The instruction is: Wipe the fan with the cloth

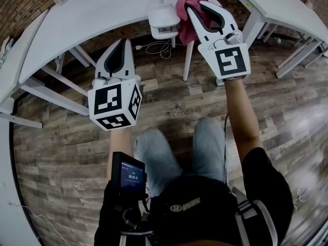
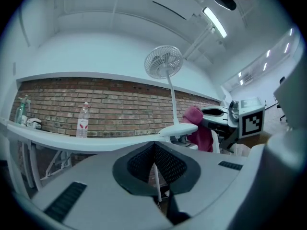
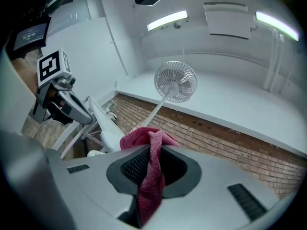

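Note:
A white pedestal fan stands on the floor ahead, its base (image 1: 164, 19) at the top middle of the head view. Its round head (image 2: 164, 61) rises on a thin pole in the left gripper view and shows again as the fan head (image 3: 175, 82) in the right gripper view. My right gripper (image 1: 197, 5) is shut on a pink cloth (image 1: 185, 15), which hangs beside the base on its right. The cloth (image 3: 151, 176) is pinched between the jaws and bunched above them. My left gripper (image 1: 123, 41) is shut, holds nothing, and sits lower left, apart from the fan.
A long white table (image 1: 92, 14) runs along a brick wall (image 2: 124, 104), with a water bottle (image 2: 83, 120) on it. Another white table (image 1: 277, 4) is at the right. Slanted table legs (image 1: 61, 81) and a cable (image 1: 154, 47) lie over the wooden floor.

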Action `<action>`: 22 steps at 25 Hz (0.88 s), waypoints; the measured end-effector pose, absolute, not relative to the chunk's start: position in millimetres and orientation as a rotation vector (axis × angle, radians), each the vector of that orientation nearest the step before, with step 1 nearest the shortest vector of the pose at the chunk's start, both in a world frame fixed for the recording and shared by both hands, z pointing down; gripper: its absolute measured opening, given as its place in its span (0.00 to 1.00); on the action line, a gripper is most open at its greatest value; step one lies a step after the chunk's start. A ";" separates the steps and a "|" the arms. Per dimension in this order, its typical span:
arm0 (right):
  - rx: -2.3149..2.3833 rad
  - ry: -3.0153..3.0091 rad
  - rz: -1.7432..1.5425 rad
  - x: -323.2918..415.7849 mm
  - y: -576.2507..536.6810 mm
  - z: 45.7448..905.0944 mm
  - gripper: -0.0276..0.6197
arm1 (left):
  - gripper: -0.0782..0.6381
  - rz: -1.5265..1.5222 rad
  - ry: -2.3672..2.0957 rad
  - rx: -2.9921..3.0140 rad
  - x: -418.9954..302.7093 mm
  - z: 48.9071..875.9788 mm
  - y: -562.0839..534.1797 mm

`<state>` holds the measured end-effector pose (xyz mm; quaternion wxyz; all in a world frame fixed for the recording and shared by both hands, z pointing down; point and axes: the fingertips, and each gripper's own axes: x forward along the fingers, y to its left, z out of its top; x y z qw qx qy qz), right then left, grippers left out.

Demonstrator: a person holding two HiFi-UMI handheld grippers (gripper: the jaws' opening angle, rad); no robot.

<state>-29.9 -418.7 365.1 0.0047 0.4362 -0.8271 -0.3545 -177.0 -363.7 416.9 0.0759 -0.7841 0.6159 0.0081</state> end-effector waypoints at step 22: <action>1.056 -2.484 -1.324 -88.3 -346.9 377.4 0.13 | 0.11 0.027 1.885 -2.357 -191.9 426.8 -371.6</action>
